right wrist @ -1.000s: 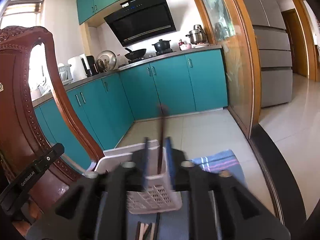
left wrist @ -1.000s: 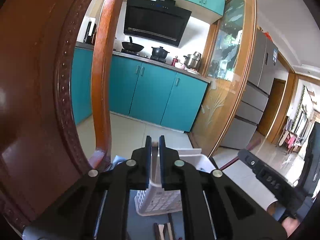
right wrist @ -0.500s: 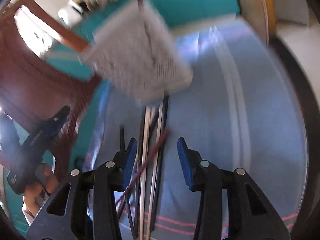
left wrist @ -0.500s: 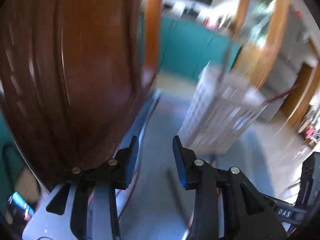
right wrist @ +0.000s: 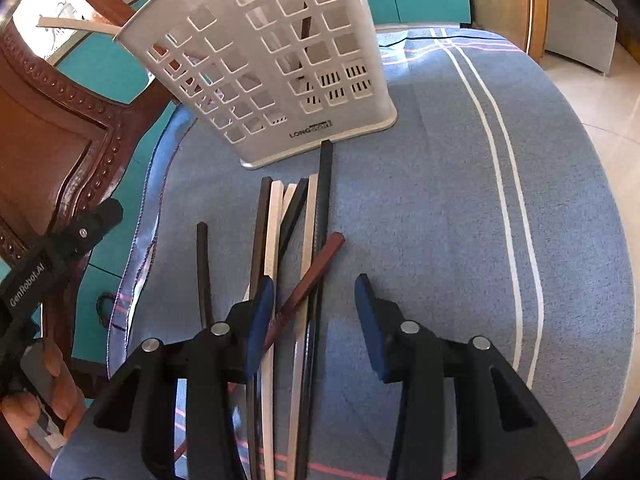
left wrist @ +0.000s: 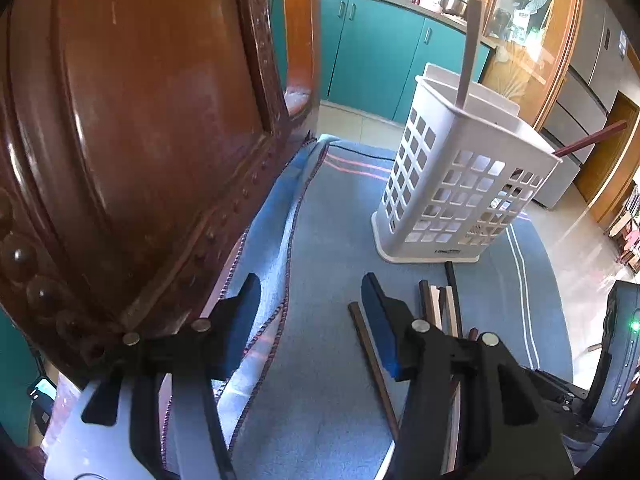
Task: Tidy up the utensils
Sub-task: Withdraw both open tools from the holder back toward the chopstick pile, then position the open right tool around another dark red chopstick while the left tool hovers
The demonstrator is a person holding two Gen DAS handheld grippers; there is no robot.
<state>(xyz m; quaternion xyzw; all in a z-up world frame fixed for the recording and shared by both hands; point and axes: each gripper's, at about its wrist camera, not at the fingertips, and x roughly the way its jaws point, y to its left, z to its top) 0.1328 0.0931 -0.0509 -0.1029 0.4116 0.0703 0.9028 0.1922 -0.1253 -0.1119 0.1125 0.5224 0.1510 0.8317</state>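
Note:
A white perforated basket (left wrist: 460, 184) (right wrist: 272, 60) stands on the blue cloth (left wrist: 328, 380). A pale chopstick (left wrist: 468, 52) and a reddish chopstick (left wrist: 588, 142) stick out of it. Several loose chopsticks lie in front of the basket: a long black one (right wrist: 324, 200), a pale one (right wrist: 274, 232), a reddish-brown one (right wrist: 316, 268) lying across them, and a lone black one (right wrist: 203, 264). My right gripper (right wrist: 314, 292) hovers over this bundle with its jaws closing and sticks between them, pads not pressing. My left gripper (left wrist: 312, 300) is opening over bare cloth, just left of a brown chopstick (left wrist: 372, 360).
A carved wooden chair back (left wrist: 140, 140) (right wrist: 48, 140) rises close on the left of the cloth. The striped cloth (right wrist: 440, 220) curves off at the table's right edge above a tiled floor. A hand (right wrist: 44, 408) holds the left gripper's handle. Teal cabinets stand behind.
Both grippers dropped and tipped from facing the kitchen down to the cloth. The left jaws went from shut to apart. The right held a dark stick over the basket and now holds nothing.

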